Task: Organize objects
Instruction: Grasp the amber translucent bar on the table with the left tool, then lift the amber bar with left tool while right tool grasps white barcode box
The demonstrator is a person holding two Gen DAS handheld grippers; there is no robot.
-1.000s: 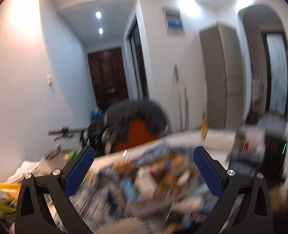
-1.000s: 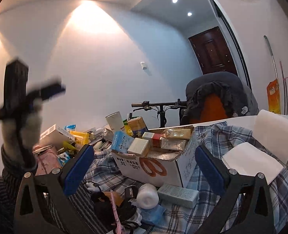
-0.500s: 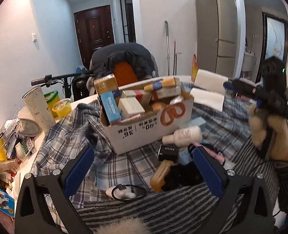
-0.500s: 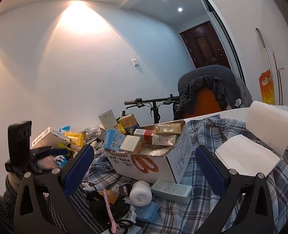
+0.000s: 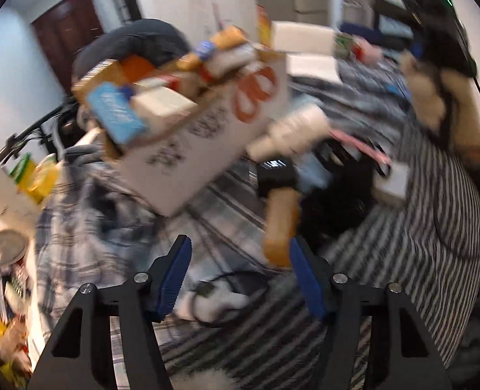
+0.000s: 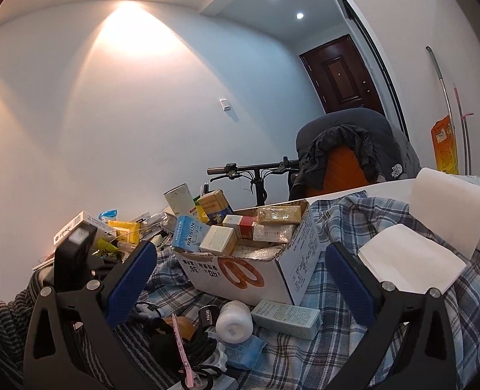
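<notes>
Clutter lay on the plaid cloth [image 6: 344, 295] in front of us. Leftmost in our left wrist view sat a small white plug with a looped black cable [image 5: 220, 295], low between the two blue pads. We judged this the likeliest target, though blur left that unsure. Our left gripper [image 5: 240, 274] was tipped steeply down over it, its jaws closing with nothing yet pressed between them. Just right of it, an amber bottle with a black cap [image 5: 280, 217] ran lengthwise away from us, its base close by the right-hand pad. Farther back stood the white cardboard box printed with an orange pretzel [image 6: 256, 271], packed with cartons. Our right gripper [image 6: 236, 279] hung level and well back, jaws wide apart and empty, so we judged the left hand nearer.
</notes>
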